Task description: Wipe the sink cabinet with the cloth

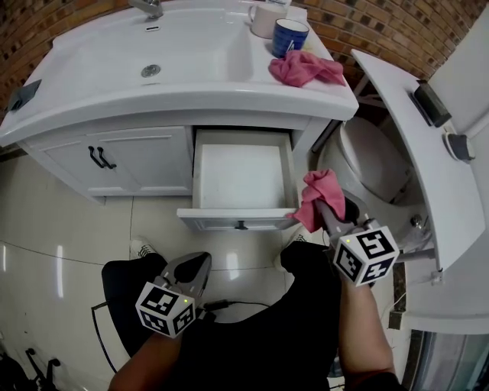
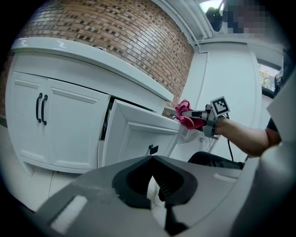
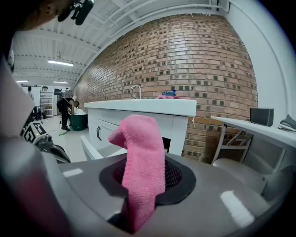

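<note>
Pinching the pink cloth (image 3: pixel 141 152) between the jaws of the right gripper (image 1: pixel 328 210), holding it just beside the near right corner of the open drawer (image 1: pixel 200 179) of the sink cabinet (image 1: pixel 137 156). Hanging the left gripper (image 1: pixel 197 267) at near left, well apart from the cabinet, jaws pressed together on nothing. Showing a second pink cloth (image 1: pixel 306 69) at far right on the countertop, just beside a blue mug (image 1: pixel 289 34)

Head view, clock bearings taken from the drawer (image 1: pixel 241 177).

- Drawer stands pulled out of the cabinet (image 1: pixel 114 156).
- Basin (image 1: pixel 153 53) is on top, at 11.
- Cup (image 1: pixel 289 36) and spare cloth (image 1: pixel 304 69) are on the counter at 1, with the mug (image 1: pixel 264 19) behind the cup.
- Toilet (image 1: pixel 374 164) is at 3.
- Cloth (image 1: pixel 317 195) sits in the right gripper (image 1: pixel 325 206), just beside the drawer's front corner at 4.
- Left gripper (image 1: pixel 200 263) is at 7, apart.
</note>
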`<move>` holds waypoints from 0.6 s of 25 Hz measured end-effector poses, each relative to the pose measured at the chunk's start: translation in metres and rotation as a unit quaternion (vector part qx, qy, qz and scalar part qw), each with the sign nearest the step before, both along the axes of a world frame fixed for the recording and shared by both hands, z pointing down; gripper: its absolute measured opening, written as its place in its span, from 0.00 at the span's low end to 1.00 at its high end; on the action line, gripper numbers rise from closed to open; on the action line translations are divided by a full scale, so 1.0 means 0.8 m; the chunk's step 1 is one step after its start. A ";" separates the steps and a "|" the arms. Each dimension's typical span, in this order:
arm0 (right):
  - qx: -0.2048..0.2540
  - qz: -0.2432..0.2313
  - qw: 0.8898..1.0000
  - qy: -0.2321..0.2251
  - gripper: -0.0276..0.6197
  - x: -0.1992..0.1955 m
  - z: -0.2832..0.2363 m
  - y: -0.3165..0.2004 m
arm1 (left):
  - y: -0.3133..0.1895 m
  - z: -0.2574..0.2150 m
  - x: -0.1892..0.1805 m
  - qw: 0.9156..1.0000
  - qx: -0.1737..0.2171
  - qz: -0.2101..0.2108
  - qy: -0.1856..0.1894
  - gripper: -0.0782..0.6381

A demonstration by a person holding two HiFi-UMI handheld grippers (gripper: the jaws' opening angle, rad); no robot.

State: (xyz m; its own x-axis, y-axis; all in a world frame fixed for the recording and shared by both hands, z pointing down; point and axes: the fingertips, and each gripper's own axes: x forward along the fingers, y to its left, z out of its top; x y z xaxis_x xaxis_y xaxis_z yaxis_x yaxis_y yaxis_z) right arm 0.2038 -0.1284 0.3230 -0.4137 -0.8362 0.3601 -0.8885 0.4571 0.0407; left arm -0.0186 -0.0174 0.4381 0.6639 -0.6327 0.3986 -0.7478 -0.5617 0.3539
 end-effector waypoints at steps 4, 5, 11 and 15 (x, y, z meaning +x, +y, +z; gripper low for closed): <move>-0.002 -0.002 1.000 0.006 0.19 0.001 0.004 -0.002 | -0.001 -0.005 0.000 1.000 0.003 -0.001 0.001 0.12; -0.003 -0.003 1.000 0.008 0.19 0.001 0.005 -0.002 | -0.001 -0.006 0.001 1.000 0.004 -0.001 0.001 0.12; 0.016 -0.013 1.000 0.000 0.19 -0.007 -0.022 -0.010 | 0.001 -0.029 0.010 1.000 0.002 0.013 0.027 0.12; 0.058 -0.035 0.997 -0.034 0.19 -0.038 -0.073 -0.042 | -0.009 -0.042 0.007 0.999 0.000 0.013 0.046 0.12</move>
